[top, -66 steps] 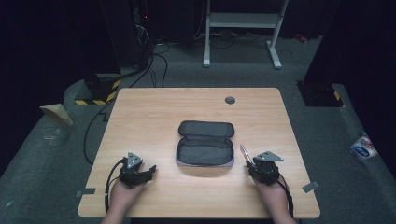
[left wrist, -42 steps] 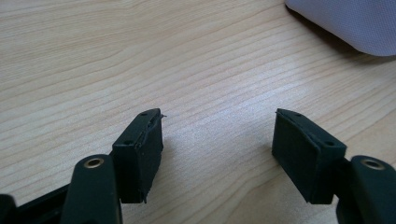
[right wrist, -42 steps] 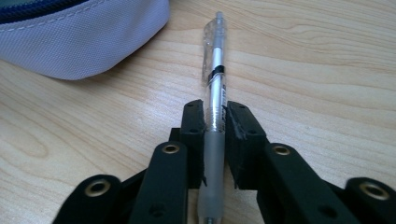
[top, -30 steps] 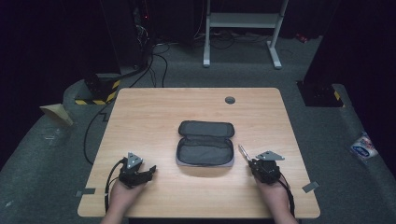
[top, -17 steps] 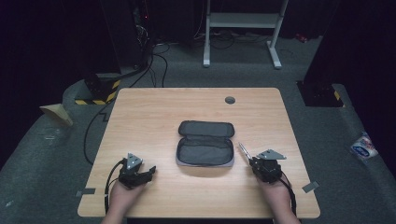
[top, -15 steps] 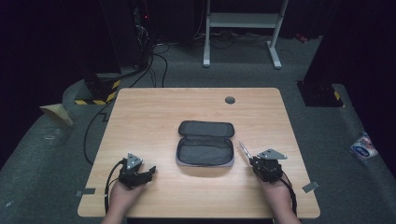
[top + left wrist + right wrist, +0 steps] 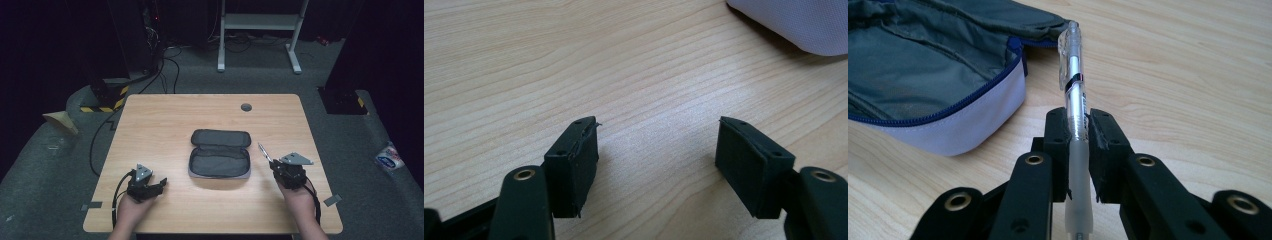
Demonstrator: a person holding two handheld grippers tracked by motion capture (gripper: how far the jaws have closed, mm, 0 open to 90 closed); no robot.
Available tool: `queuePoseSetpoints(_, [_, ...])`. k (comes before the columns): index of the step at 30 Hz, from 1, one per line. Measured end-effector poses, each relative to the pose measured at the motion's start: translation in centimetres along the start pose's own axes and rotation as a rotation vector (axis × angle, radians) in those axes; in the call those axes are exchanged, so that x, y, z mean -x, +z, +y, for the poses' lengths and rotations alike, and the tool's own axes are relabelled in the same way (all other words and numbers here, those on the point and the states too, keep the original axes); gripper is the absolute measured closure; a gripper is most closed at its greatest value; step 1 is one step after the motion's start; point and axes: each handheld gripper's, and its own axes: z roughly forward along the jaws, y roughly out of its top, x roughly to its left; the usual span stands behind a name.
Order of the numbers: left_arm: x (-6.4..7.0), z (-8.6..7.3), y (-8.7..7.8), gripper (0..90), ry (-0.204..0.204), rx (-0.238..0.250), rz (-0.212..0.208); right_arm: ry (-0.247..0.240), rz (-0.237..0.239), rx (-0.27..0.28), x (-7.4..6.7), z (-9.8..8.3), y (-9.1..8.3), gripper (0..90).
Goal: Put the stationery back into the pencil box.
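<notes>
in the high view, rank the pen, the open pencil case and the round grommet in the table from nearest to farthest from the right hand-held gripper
1. pen, clamped in the right hand-held gripper
2. pencil case, left of it, mid-table
3. grommet, near the table's far edge

Left gripper (image 7: 159,185) rests low at the near left, jaws parted; right gripper (image 7: 272,166), near right, jaws clamped tight, pointing far-left.
</notes>
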Motion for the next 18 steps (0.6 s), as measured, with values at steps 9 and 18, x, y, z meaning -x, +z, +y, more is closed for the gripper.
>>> queuePoseSetpoints(9, [0.0, 0.0, 0.0, 33.5, 0.000, 0.001, 0.000, -0.022, 0.008, 0.012, 0.0, 1.3, -0.3, 79.1])
queuePoseSetpoints(18, [0.0, 0.0, 0.0, 33.5, 0.001, 0.002, 0.000, -0.055, 0.018, 0.022, -0.6, 2.5, -0.2, 79.1])
